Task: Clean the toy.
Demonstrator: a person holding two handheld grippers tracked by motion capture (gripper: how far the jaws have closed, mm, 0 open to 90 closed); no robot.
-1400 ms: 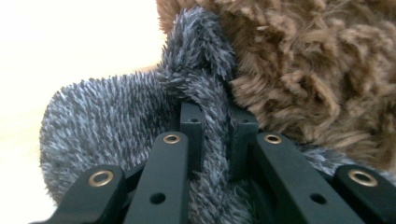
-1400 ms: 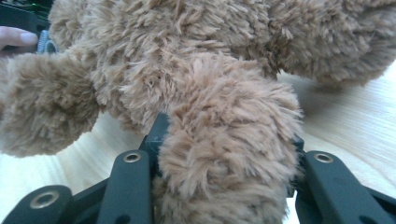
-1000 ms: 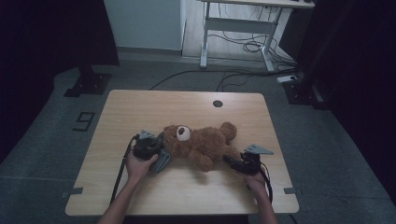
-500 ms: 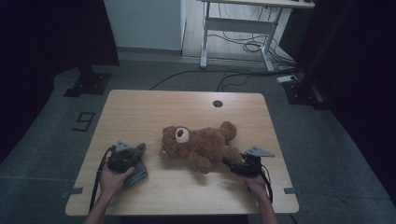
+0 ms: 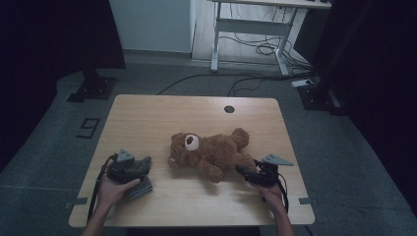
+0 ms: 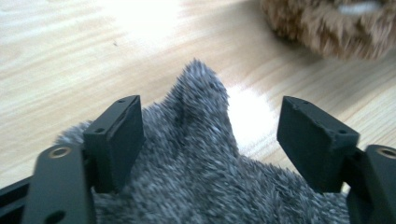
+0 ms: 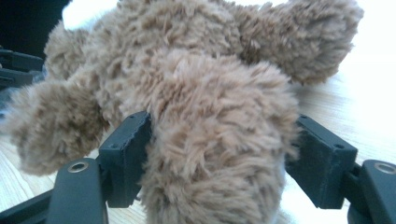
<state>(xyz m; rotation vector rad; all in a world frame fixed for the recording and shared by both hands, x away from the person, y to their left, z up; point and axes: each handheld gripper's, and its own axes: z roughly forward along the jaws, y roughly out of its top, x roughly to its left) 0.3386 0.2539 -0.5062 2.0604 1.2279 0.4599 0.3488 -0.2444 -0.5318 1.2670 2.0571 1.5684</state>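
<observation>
The brown plush teddy bear lay on its back near the middle of the light wooden table, head toward the left gripper. A grey fuzzy piece of cloth — apparently the bear's garment — rested on the table under that gripper, whose jaws had just been opening and stood wide, the fabric bunched between them with neither pad pressing it. The right gripper had one bear leg between its jaws, which had also been opening; fur brushed both pads, the grip apparently let go. The undressing step looked finished — next, both grippers probably needed to back away.
</observation>
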